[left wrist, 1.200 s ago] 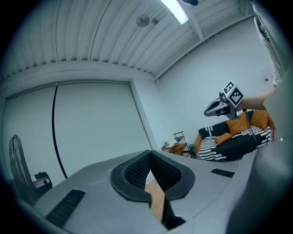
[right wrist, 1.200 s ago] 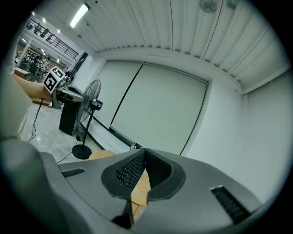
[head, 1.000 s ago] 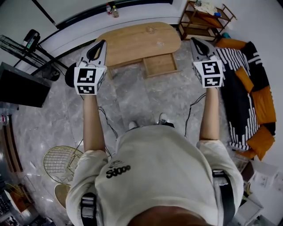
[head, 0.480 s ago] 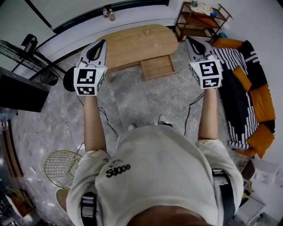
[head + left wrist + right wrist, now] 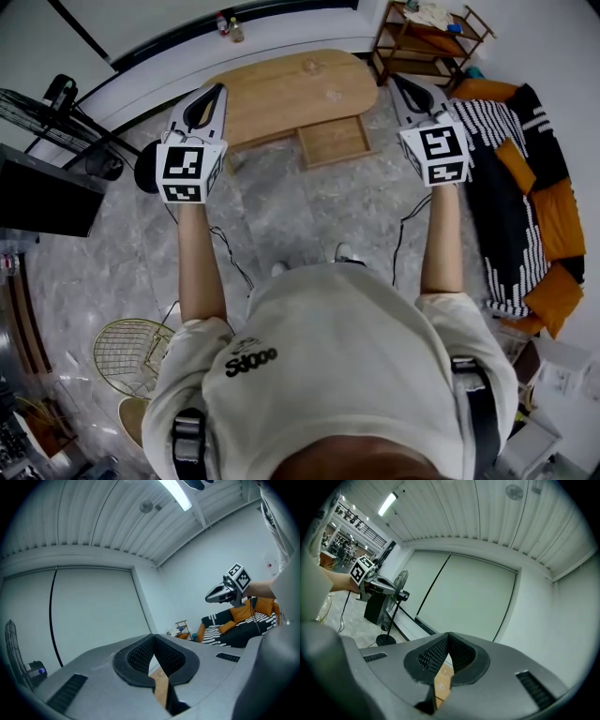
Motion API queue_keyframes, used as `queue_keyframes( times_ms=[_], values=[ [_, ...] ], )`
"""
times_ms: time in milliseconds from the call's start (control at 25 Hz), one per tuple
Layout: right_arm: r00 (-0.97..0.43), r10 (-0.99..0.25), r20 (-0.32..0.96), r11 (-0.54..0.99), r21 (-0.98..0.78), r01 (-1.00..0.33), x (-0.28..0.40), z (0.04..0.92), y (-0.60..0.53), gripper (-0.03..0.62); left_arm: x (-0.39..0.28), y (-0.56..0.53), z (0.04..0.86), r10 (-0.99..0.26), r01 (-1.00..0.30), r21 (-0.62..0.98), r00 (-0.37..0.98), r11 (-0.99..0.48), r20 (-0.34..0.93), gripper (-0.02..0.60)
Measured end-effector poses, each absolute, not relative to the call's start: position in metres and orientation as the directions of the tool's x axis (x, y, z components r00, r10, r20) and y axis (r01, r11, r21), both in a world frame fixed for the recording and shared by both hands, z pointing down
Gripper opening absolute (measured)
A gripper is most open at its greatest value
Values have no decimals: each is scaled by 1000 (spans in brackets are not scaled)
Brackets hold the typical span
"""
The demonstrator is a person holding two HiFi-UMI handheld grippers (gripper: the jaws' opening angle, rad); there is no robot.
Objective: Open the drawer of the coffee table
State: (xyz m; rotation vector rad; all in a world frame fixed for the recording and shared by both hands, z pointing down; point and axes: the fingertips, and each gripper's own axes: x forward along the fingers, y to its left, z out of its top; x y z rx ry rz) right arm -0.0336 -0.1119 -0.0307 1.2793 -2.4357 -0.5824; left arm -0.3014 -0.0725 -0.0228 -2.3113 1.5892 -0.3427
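At upper centre, the drawer juts out of the oval wooden coffee table, so the opening looks done. The left gripper and right gripper hover level, clear of it, jaws closed on nothing, probably just parked.

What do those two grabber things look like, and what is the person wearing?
The left gripper and the right gripper are grey pointed beaks with black mesh-textured pads inside. Each carries a white cube printed with black square markers. The person wears a cream short-sleeved T-shirt with a dark logo, plus black straps.
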Motion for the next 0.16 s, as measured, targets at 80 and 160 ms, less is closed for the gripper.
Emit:
queue_keyframes(
  times_ms=[80,160],
  values=[
    [-545,-833,95,514,495,-700,-29,-31,-113,6,-296,-74,-22,-934,-859,-386,356,-335,19,18],
    [-546,-832,94,515,494,-700,-25,-29,-114,6,-291,-75,-21,-934,-859,-385,357,-338,21,18]
  ],
)
